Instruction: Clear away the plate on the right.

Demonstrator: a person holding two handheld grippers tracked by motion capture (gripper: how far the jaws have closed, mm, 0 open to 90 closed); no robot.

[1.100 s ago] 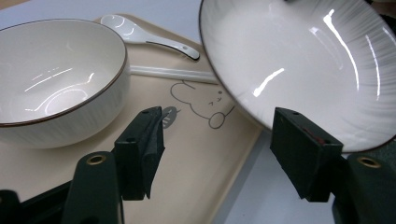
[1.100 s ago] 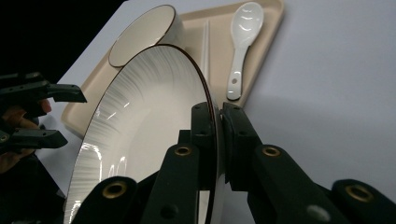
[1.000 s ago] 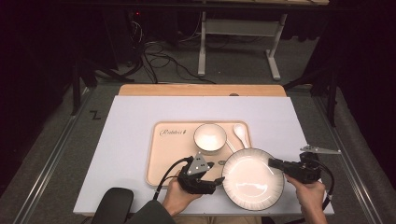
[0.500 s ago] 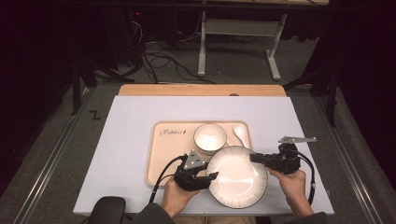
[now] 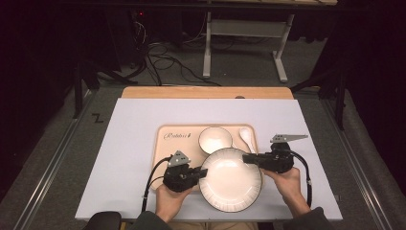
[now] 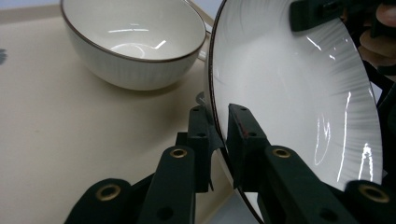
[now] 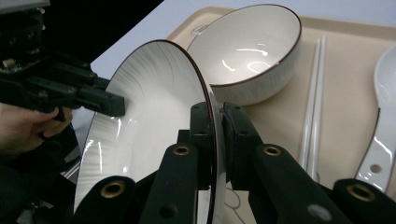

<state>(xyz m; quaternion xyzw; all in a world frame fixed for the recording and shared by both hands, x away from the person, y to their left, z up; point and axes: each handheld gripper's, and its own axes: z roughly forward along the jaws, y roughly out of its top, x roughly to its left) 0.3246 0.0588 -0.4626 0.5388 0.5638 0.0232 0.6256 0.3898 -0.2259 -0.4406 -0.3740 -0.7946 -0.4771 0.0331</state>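
Observation:
A white plate (image 5: 231, 179) with a dark rim is held between both grippers, over the near right part of the beige tray (image 5: 177, 143). My left gripper (image 5: 203, 173) pinches the plate's left rim; its jaws have just been closing, and the rim sits between them. In the left gripper view the pads (image 6: 243, 135) press on the plate (image 6: 299, 93). My right gripper (image 5: 246, 158) is shut on the far right rim. In the right gripper view its jaws clamp the plate's (image 7: 149, 121) edge, with the left gripper (image 7: 107, 102) across the plate.
On the tray stand a white bowl (image 5: 215, 140), white chopsticks (image 7: 313, 93) and a white spoon (image 5: 246, 136), all just behind the plate. The tray lies on a white tabletop (image 5: 134, 124). Floor cables and a metal stand lie beyond the table.
The plate and my right gripper have shifted left, from beside the tray to over its near right part. My left gripper's jaws have closed on the plate's left rim.

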